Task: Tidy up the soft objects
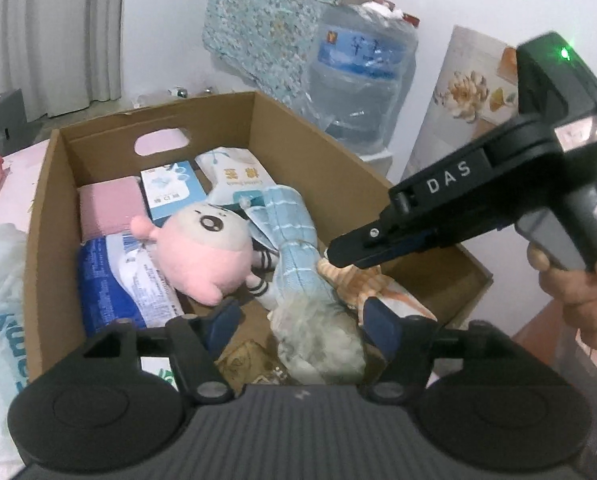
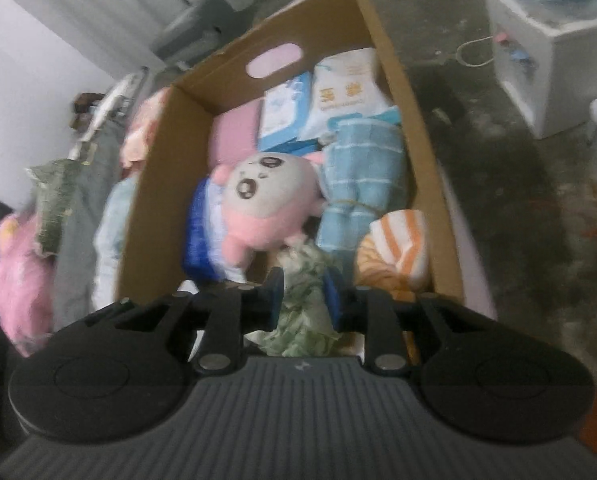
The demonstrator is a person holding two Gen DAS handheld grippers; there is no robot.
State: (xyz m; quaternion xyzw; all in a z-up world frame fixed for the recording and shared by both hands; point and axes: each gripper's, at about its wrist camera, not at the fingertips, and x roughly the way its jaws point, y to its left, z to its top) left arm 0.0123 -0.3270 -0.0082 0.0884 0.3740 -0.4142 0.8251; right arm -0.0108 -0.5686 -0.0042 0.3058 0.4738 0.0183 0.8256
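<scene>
I look into the cardboard box [image 1: 46, 216]. From the left I see a blue packet [image 1: 106, 284], a pink plush toy [image 1: 206, 252], a light blue towel [image 1: 294, 248] and an orange striped cloth [image 2: 398, 248]. My left hand-held gripper [image 1: 298, 320] stands open, a pale green rag [image 1: 322, 344] between its fingers. My right hand-held gripper [image 2: 304, 294] is closed on that pale green rag, low over the box's near end.

Likely a home storeroom: curtains [image 1: 54, 36], water jug [image 1: 362, 76], stained concrete floor [image 2: 510, 184], clutter.
</scene>
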